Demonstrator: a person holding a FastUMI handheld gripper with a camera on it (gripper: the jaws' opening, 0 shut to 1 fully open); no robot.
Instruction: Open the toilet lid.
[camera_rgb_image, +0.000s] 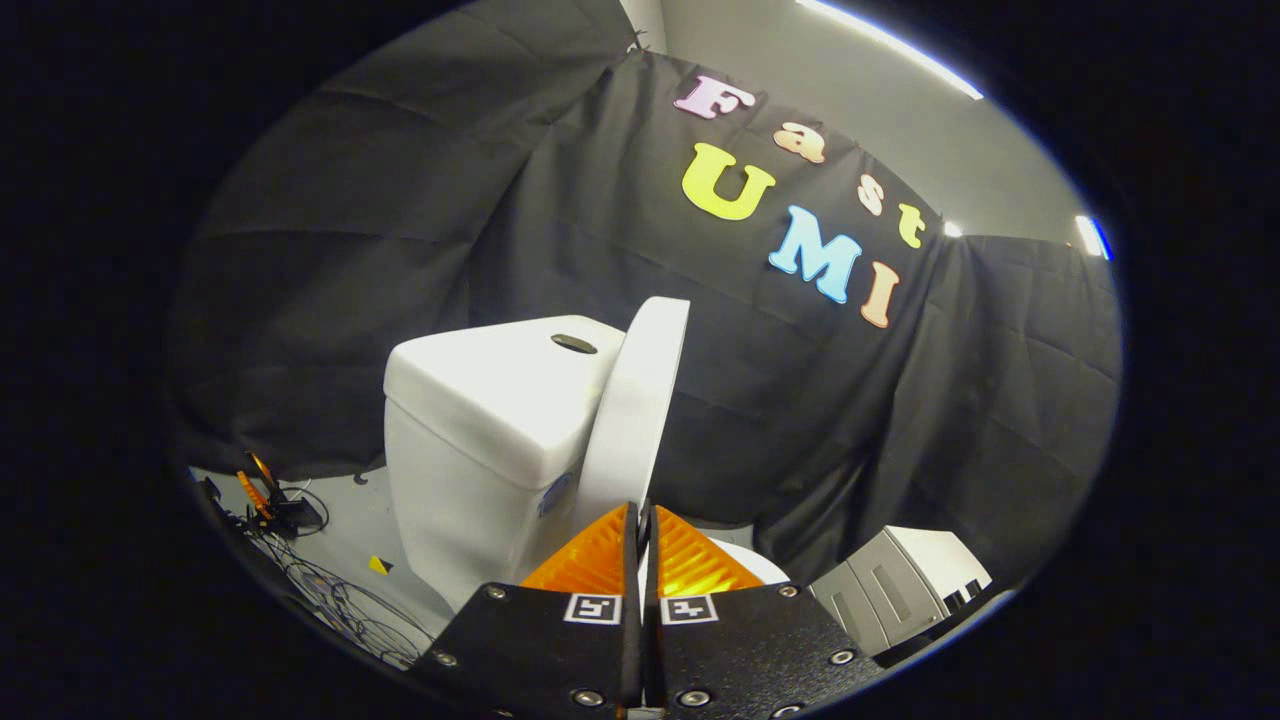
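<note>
The tongs (641, 512), pressed together with a thin gap, sit just below the raised white plastic toilet lid (633, 410), which stands upright against the white ceramic cistern (480, 420); next, withdraw.

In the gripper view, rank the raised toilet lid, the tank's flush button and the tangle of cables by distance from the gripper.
From the gripper, fingers nearly together:
1. Toilet lid, upright just beyond the fingertips.
2. Flush button, atop the tank behind the lid.
3. Cables, on the floor beside the tank.

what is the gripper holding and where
The gripper looks shut on the lid, pinching its lower edge; the lid stands raised by the tank.
</note>
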